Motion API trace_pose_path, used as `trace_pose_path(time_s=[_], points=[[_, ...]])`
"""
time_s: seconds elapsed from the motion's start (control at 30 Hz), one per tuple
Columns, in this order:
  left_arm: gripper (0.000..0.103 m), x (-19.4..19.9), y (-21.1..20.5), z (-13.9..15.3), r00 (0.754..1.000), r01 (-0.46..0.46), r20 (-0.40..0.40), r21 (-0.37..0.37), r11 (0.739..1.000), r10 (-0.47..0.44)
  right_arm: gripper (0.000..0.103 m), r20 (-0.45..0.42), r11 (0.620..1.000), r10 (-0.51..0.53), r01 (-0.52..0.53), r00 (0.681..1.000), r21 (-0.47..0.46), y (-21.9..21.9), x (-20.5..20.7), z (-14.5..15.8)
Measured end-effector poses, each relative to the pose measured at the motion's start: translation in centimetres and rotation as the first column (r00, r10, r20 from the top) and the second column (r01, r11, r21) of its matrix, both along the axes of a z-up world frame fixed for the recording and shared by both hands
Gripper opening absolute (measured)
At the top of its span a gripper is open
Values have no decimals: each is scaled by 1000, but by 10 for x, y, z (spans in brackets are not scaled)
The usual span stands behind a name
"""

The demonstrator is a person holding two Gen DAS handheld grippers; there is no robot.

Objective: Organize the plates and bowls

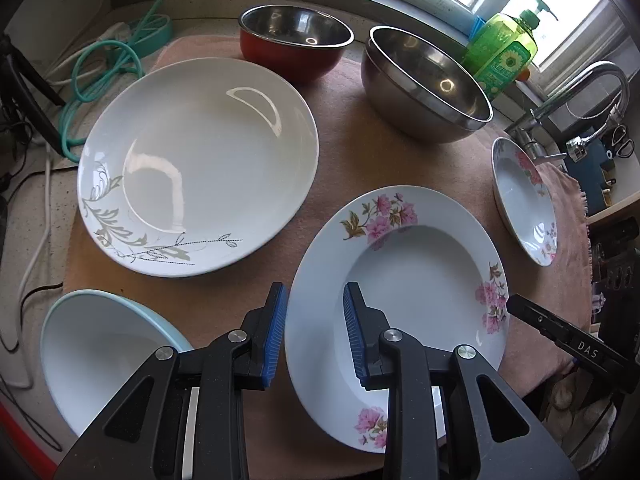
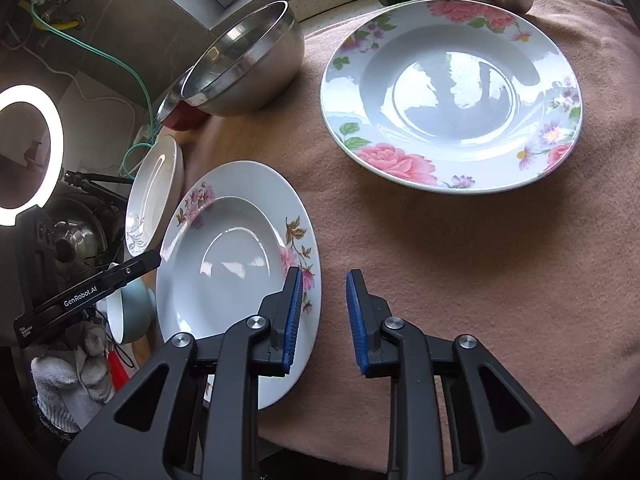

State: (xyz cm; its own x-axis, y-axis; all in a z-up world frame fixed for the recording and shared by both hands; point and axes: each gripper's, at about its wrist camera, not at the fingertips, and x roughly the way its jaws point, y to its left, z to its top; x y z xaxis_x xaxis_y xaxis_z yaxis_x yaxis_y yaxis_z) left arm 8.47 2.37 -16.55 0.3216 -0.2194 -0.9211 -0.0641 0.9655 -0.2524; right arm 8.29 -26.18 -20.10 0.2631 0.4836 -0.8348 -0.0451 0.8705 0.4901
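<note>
Cloth (image 2: 460, 260), pinkish-tan, covers most of the surface (image 1: 36, 216) and carries all the dishes, with a wide bare stretch in front of and to the right of the right claw (image 2: 322, 316). White plate with a grey leaf pattern (image 1: 200, 164) lies flat at the cloth's left side, its left rim near the cloth's edge, just beside a coil of green cable (image 1: 100, 68). Steel bowl (image 1: 428, 88) stands upright at the back, a red-sided bowl (image 1: 294, 46) just left of it, a green soap bottle (image 1: 504, 52) behind by the window. Pink-flowered plate (image 1: 400, 276) sits at the front centre, face up, apart from the leaf plate with a strip of cloth between them. Both claws stand at its rim: the left claw (image 1: 314, 332) straddles its left edge, one blue pad outside the rim and one over the plate, a visible gap between pads and rim; the right claw straddles the opposite edge, its left pad over the rim's flowers and its right pad over bare cloth. Neither is closed down on the plate; each is partly open and holds nothing. Rose-patterned plate (image 2: 452, 96) lies flat further right, well apart, near the tap (image 1: 576, 96). Pale blue bowl (image 1: 100, 356) rests at the front left corner, tilted, its mouth facing up and rightward.
</note>
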Motion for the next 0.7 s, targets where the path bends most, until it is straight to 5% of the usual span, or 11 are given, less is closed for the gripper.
trace_pose_path(time_s=[0.7], points=[[26,5,-4,-9,999,40,-35,25,999,-39,18,-65,997,28,-22,997,78,6,-2,-14]])
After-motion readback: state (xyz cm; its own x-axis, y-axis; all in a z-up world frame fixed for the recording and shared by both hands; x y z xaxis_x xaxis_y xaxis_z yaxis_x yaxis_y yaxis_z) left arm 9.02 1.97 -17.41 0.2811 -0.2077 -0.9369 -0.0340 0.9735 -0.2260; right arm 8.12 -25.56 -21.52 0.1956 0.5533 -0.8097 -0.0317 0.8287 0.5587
